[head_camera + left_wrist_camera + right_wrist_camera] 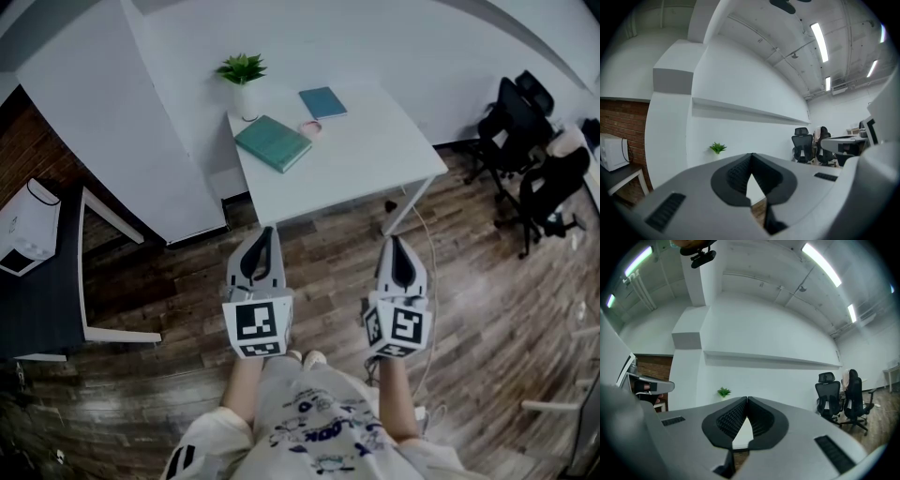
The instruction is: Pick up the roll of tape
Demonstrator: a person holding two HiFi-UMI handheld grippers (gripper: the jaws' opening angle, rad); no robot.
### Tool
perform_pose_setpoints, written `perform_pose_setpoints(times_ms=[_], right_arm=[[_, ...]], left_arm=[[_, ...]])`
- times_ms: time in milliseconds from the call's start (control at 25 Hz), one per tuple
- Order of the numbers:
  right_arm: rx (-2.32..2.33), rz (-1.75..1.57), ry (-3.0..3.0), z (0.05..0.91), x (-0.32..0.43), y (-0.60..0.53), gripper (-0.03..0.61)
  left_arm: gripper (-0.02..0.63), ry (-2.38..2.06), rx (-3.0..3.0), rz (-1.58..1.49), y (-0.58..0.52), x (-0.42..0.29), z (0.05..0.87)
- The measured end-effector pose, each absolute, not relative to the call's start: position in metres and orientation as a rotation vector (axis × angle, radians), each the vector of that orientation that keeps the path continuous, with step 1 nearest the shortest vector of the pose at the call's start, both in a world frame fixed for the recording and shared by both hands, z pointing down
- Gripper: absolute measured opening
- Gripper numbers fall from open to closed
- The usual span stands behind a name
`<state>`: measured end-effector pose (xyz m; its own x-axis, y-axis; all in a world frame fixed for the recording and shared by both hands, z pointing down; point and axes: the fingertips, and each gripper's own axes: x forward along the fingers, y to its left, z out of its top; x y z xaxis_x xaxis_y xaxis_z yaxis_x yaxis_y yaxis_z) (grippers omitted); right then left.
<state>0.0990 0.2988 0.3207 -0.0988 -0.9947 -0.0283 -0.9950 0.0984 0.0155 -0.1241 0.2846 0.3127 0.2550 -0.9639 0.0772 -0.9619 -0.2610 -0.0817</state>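
Standing short of the white table [375, 159], the person holds both tools out level over the wooden floor [469, 281], side by side and apart.

Only the head view lays the tabletop open. The roll of tape [311, 128] lies flat near the far edge, between a teal book [273, 142] and a blue book [322, 102], just beside the teal one. A potted plant [242, 70] stands at the far left corner.

Neither gripper view shows the tape. From their low angle the table is no more than a pale sliver behind the jaws, with the plant poking up above it against the white wall [740, 93].

Those two views give the ceiling lights [819, 41] and the office chairs [827, 394] upright, which the head view sees only from above. The left gripper view also catches a microwave [611, 152] on a counter by the brick.

The left gripper [267, 230] has its jaws pressed together at the tips, with nothing between them. The right gripper [394, 240] is closed the same way, and it too is empty. Both tips are well apart from the tape and touch nothing.
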Motion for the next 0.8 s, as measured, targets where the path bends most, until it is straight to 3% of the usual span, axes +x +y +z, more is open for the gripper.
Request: perform_pose_setpoints(times_ms=[800], right_arm=[[-2.113,0.019,2.328,0.340,0.122,0.205,0.003]], left_arm=[[0.002,1.902,-2.502,-0.197,0.190,-0.097,0.335]])
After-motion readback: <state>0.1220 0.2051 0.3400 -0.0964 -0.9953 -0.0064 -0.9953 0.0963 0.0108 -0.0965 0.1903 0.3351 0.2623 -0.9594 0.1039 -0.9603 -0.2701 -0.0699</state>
